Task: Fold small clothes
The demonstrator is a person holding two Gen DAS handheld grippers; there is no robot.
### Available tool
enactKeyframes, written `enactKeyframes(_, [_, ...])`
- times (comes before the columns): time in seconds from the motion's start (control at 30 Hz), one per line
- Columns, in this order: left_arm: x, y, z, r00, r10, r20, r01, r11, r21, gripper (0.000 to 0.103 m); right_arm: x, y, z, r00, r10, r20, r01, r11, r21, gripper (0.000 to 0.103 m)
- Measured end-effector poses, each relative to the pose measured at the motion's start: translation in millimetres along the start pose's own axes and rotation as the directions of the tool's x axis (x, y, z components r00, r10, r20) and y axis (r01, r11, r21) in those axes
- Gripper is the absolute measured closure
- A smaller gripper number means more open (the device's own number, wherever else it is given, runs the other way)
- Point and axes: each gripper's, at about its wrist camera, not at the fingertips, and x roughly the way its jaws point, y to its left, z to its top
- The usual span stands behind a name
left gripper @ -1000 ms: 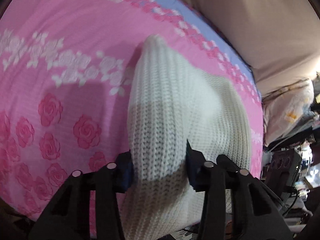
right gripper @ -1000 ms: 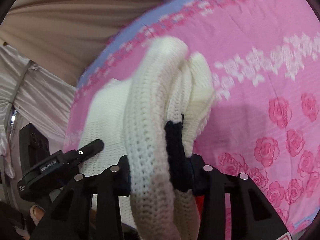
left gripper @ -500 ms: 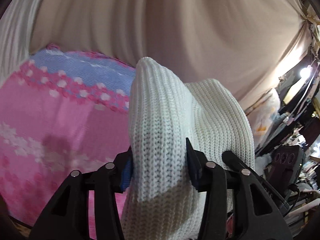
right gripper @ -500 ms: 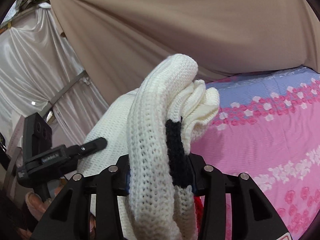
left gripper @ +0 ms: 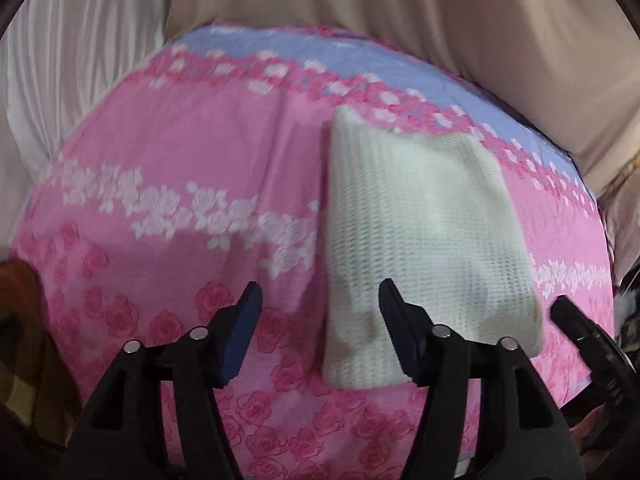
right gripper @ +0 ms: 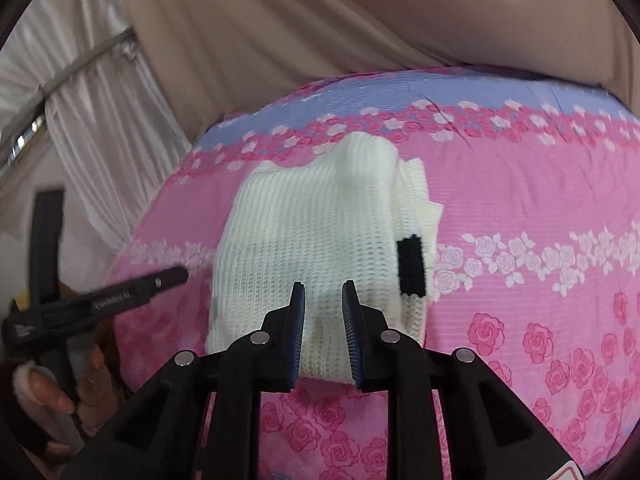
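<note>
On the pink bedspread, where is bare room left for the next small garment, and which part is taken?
The folded white knit fills the bedspread's middle toward the blue border. Free: the wide rose-print stretch on the knit's black-label side, and the strip along the near edge. The other side looks tighter: the left gripper hangs there.

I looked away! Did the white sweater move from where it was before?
Yes. The white sweater was clamped in both jaws, held up against the beige curtain; now it lies released on the pink bedsheet.
</note>
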Motion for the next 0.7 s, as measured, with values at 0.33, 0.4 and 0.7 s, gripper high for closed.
enactKeyframes(0.33, [-17, -59, -2, 0.974, 0.09, 0.207, -0.13, 0.974, 0.184, 0.021, 6, -3, -4, 0.994, -0.112, -0.004, 0.112, 0.992, 0.057, 0.076])
enactKeyframes(0.4, [-18, -63, -2, 0.971, 0.098, 0.217, -0.139, 0.973, 0.183, 0.021, 5, -4, -6, 0.992, -0.125, -0.003, 0.125, 0.99, 0.066, 0.075])
enactKeyframes(0.7, [-23, -64, -13, 0.974, 0.125, 0.19, -0.155, 0.975, 0.156, 0.021, -9, -3, -18, 0.99, -0.144, 0.007, 0.143, 0.987, 0.069, 0.065])
